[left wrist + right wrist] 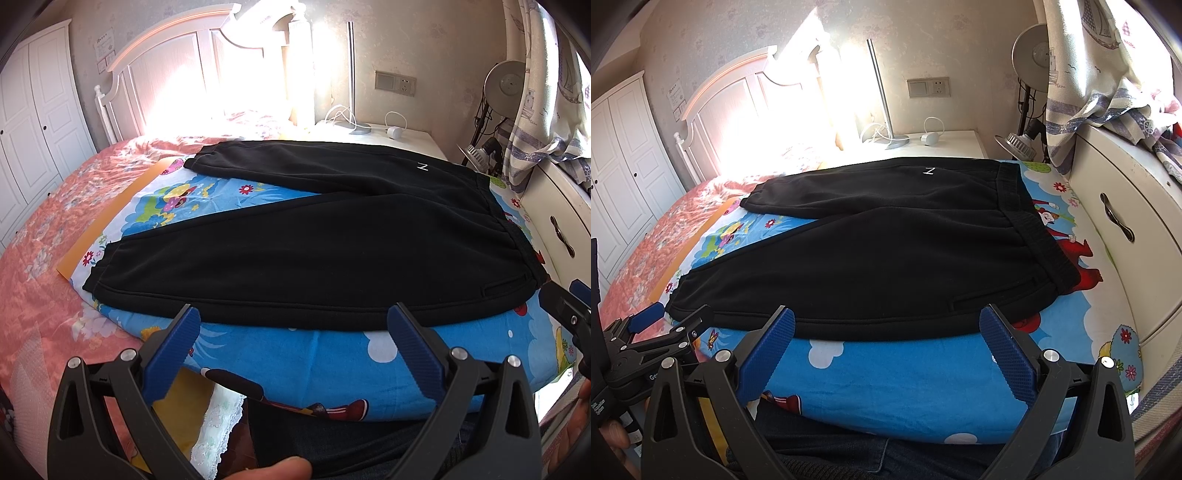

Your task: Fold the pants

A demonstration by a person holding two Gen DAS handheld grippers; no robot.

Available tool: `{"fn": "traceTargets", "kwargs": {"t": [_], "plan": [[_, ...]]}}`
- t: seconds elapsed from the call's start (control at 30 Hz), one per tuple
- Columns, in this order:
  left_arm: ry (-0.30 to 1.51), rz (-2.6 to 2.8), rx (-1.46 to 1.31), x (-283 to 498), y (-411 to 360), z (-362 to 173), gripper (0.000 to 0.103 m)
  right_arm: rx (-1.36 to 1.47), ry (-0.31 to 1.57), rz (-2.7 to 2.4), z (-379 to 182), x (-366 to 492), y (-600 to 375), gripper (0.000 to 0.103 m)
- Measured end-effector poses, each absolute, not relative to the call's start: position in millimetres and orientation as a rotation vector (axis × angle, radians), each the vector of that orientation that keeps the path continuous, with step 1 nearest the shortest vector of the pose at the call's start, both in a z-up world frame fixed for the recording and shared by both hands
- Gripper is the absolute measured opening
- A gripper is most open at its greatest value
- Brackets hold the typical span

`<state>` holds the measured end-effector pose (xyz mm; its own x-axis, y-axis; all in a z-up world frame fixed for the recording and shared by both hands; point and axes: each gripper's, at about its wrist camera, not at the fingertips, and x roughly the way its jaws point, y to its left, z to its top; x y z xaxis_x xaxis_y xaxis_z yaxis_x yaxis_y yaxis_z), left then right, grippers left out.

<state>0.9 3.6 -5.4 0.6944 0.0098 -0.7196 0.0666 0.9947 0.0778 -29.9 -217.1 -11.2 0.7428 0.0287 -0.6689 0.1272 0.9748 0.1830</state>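
Black pants (332, 236) lie flat and spread on a blue cartoon-print cloth (314, 354) on the bed, waistband to the right, legs splayed to the left, a small white logo on the far leg. They also show in the right wrist view (886, 251). My left gripper (293, 317) is open and empty, its blue pads just short of the near leg's hem edge. My right gripper (886, 321) is open and empty at the same near edge, closer to the waistband. Each gripper shows at the edge of the other's view.
A pink floral bedspread (44, 258) covers the bed to the left. A white dresser (1126, 221) with a curtain draped on it stands close on the right. A white nightstand (399, 138) with a lamp and cables is behind. The person's lap is below the grippers.
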Motion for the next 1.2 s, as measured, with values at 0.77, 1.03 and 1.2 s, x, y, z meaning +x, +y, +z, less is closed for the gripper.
{"fn": "traceTargets", "kwargs": {"t": [0.77,1.03,1.2], "plan": [[0.804,-0.031,0.1,1,3,-5,0.101,0.222,0.734,-0.056,-13,-30,-215,0.097],[0.816,-0.058,0.06,1,8,-9,0.101,0.178,0.72,-0.055,-11,-36,-201,0.097],[0.828,-0.082,0.019,2,15,-19,0.101,0.208,0.769,-0.002,-12,-34,-205,0.098]]}}
